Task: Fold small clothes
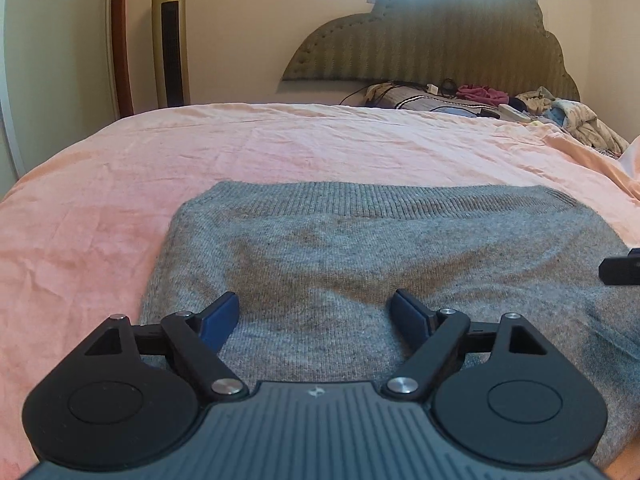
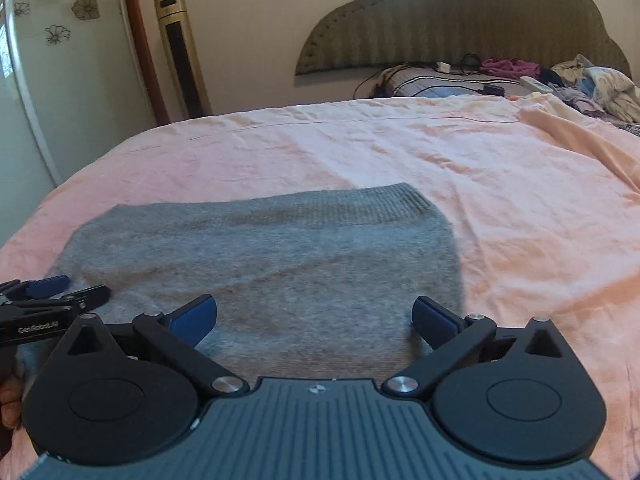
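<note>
Pink bed sheet [image 1: 280, 148] with a grey sweater [image 1: 360, 248] laid flat on its near part.

Its ribbed hem lies along the far edge, and the knit is smooth with soft creases in the middle. Both grippers hover over the sweater's near side: the left gripper [image 1: 315, 314] stands wide with nothing between its blue pads, and the right gripper [image 2: 314, 318] stands wide too, empty, near the sweater's right edge. Beyond them the sheet runs wrinkled to a padded headboard [image 1: 432, 32], where a heap of clothes [image 1: 560, 114] and cables [image 1: 400, 92] lies. A tall tower fan [image 1: 170, 36] stands by the wall, left of the bed.
</note>
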The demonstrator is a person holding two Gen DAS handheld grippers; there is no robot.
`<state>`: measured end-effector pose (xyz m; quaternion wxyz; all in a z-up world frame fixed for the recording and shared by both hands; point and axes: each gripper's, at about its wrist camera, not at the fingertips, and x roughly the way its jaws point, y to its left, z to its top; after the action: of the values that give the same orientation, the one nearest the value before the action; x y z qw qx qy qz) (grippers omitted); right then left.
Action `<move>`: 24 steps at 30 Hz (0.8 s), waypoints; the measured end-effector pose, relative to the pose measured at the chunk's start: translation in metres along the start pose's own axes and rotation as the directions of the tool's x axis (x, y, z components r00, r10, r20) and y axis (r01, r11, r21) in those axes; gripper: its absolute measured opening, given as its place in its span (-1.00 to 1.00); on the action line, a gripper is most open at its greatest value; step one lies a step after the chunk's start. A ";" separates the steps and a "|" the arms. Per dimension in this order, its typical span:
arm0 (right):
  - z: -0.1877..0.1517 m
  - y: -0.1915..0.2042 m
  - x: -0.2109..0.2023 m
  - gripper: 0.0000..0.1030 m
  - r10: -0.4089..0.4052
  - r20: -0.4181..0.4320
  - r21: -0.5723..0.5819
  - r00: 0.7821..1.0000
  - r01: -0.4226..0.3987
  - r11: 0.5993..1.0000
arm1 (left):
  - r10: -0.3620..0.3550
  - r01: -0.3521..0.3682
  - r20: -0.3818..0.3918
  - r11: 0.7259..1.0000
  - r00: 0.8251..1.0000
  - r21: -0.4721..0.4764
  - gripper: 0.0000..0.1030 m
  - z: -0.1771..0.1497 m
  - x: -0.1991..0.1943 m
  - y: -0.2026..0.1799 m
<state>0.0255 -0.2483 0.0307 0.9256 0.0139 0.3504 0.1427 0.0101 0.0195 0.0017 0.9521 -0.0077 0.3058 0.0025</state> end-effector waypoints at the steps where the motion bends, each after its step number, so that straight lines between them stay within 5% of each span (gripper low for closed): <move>1: -0.005 0.003 0.007 1.00 -0.021 -0.025 -0.027 0.999 0.020 0.999 | -0.001 0.001 0.000 1.000 1.000 -0.001 0.63 0.000 0.000 0.000; 3: -0.020 0.002 0.015 1.00 -0.039 0.021 -0.112 0.999 0.041 0.993 | -0.004 0.004 -0.001 1.000 1.000 -0.004 0.63 0.000 0.001 0.001; 9: -0.017 -0.004 0.008 1.00 -0.033 0.008 -0.108 0.999 0.034 0.994 | 0.021 -0.021 -0.001 1.000 1.000 0.008 0.64 0.000 -0.013 -0.001; 11: -0.015 0.002 -0.005 0.99 -0.082 0.003 -0.089 0.997 0.082 0.993 | -0.030 0.030 -0.002 1.000 1.000 0.000 0.64 -0.003 -0.035 0.000; 13: -0.017 0.006 -0.021 1.00 -0.041 0.025 -0.066 0.999 0.043 0.997 | -0.080 0.080 -0.018 0.997 0.997 0.013 0.65 -0.013 -0.049 -0.002; 17: -0.034 0.015 -0.009 1.00 -0.020 -0.067 -0.120 0.998 0.012 0.993 | -0.051 0.054 -0.034 0.994 0.998 0.090 0.68 -0.038 -0.055 -0.008; 19: -0.043 0.015 -0.017 1.00 -0.013 -0.025 -0.185 1.000 0.008 0.983 | -0.029 0.032 -0.052 0.998 0.998 0.059 0.68 -0.033 -0.066 -0.001; 24: -0.034 -0.034 -0.062 0.95 0.001 0.018 0.030 1.000 -0.001 1.000 | 0.048 -0.054 -0.066 0.994 0.997 -0.096 0.68 -0.039 -0.088 0.054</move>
<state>-0.0322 -0.2999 0.0406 0.9284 0.0293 0.3440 0.1378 -0.0845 0.0729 0.0210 0.9400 -0.0464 0.3354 0.0416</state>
